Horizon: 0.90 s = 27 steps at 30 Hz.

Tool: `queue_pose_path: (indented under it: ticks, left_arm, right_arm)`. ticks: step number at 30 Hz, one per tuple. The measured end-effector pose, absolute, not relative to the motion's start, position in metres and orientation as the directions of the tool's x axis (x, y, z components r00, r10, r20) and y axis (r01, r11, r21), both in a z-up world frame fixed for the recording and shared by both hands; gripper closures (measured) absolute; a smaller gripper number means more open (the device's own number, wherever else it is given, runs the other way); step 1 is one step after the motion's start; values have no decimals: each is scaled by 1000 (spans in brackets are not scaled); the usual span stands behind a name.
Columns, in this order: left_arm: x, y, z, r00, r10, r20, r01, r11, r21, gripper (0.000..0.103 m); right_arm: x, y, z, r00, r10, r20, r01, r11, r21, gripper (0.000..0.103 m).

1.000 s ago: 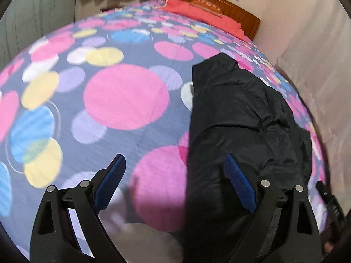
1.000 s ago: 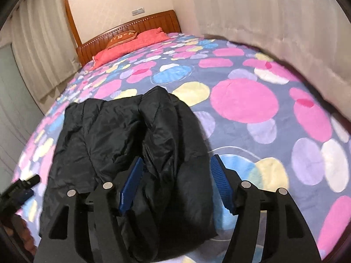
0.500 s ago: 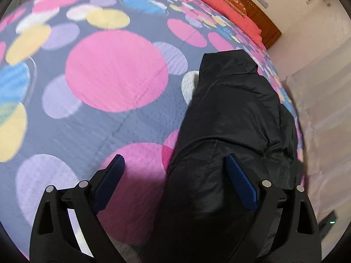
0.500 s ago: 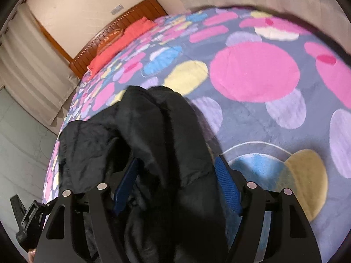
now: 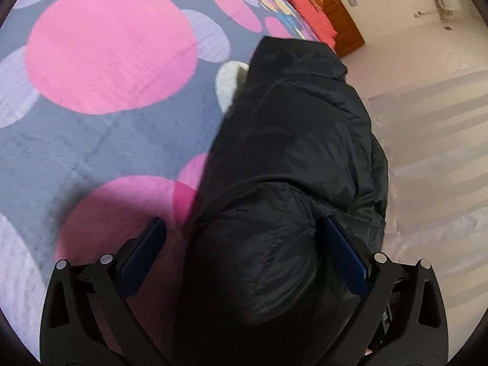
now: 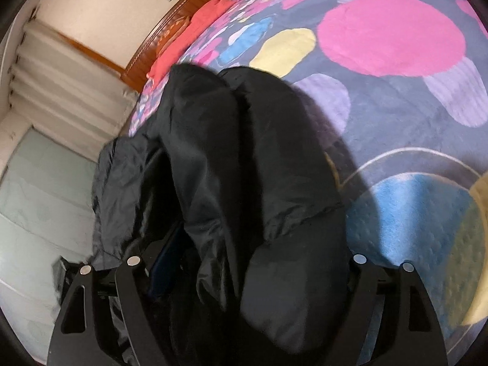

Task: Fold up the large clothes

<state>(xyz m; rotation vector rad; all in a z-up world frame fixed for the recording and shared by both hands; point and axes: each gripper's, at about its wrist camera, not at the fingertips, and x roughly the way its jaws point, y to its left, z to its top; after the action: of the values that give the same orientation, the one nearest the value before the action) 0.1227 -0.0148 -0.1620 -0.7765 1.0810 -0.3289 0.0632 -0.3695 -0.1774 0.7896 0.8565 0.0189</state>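
A black puffy jacket (image 5: 289, 140) lies bunched lengthwise on a bedspread with big coloured dots (image 5: 106, 45). My left gripper (image 5: 244, 222) hangs low over the jacket's near end. Its jaws are opening wide, the padded bulk sits between them, and a gap shows beside the left blue pad (image 5: 143, 262). In the right wrist view the jacket (image 6: 244, 152) shows two long folds running away from me. My right gripper (image 6: 259, 238) straddles them with its jaws opening. One blue pad (image 6: 166, 262) peeks out on the left; the other is hidden behind the fabric.
A wooden headboard (image 5: 341, 15) and a red pillow (image 5: 305, 6) mark the far end of the bed. The jacket lies near one bed edge, with pale curtains (image 5: 427, 152) beyond it. Pale floor (image 6: 36, 198) shows past that edge. The bedspread (image 6: 396, 122) stretches wide on the other side.
Both grippers have sunk toward the jacket and rolled, and their jaws have spread wider. The jacket's near end, earlier just ahead of the fingers, now fills the space between them.
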Motion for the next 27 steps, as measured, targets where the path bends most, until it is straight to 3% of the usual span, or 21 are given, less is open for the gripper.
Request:
queue_pose_path:
  ticks: [5, 8, 16, 27]
  left_arm:
    - [129, -32, -162, 386, -660, -644, -16, 693, -720, 2]
    - [131, -39, -163, 367, -667, -649, 6, 699, -715, 2]
    - [122, -49, -149, 380, -650, -658, 67, 729, -681, 17]
    - [134, -26, -119, 442, -618, -650, 107, 756, -645, 20]
  right_arm:
    - [62, -357, -177, 679, 288, -676, 282, 748, 601, 31]
    - [59, -352, -178, 682, 300, -667, 273, 741, 614, 43]
    - [52, -343, -172, 698, 314, -644, 244, 741, 626, 63]
    - [72, -316, -159, 719, 374, -586, 178, 715, 676, 66]
